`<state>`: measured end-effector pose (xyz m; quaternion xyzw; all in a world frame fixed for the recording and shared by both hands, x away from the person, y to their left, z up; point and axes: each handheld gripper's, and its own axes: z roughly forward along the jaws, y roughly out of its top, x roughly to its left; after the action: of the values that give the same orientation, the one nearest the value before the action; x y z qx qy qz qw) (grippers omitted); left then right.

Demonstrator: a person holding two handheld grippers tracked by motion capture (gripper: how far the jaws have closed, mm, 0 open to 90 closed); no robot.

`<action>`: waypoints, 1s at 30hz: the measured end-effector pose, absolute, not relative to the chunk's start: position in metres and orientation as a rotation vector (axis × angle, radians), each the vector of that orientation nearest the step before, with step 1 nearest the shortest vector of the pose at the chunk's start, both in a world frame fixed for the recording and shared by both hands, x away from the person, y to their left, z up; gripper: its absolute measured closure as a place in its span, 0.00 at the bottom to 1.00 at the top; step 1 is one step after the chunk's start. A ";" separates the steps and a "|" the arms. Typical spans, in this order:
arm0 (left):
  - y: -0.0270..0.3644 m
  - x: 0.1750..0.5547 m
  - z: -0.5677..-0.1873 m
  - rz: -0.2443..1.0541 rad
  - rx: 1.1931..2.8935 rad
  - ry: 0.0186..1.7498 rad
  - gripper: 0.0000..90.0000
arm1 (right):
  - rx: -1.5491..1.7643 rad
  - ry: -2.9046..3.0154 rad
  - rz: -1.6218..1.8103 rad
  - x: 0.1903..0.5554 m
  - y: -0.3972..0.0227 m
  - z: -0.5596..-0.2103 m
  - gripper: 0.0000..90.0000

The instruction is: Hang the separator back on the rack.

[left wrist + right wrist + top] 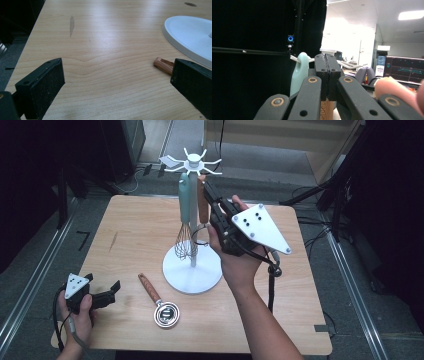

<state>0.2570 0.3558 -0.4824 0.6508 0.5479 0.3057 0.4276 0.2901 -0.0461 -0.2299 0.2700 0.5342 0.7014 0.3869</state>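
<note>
Right gripper (209,195) is clamped on a wooden handle (202,202) hanging upright from the rack (193,164) hooks. Left gripper (107,295), jaws apart, rests near-left, with the strainer (160,302) just right of it.

I see a white rack (192,270) on the light wood-grain table (135,235). Whisk (185,210) w/ mint-green handle, steel wires. Wood-handled tool (202,205) is brown, striped grain. Strainer (160,302): brown handle, shiny metal bowl. Both grippers (212,202) (107,295) black w/ grey plates.
</note>
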 end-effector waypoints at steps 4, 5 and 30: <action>0.356 0.257 -0.482 0.764 1.628 1.369 0.00 | 0.685 1.363 1.789 0.290 -0.046 -0.229 1.00; 0.356 0.257 -0.482 0.764 1.629 1.369 0.00 | 0.684 1.363 1.793 0.290 -0.045 -0.229 1.00; 0.356 0.257 -0.482 0.761 1.631 1.366 0.00 | 0.699 1.405 1.804 0.293 -0.031 -0.228 1.00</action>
<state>0.2568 0.3555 -0.4824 0.6528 0.5468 0.3046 0.4267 0.2925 -0.0309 -0.2276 0.2719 0.5467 0.7020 0.3666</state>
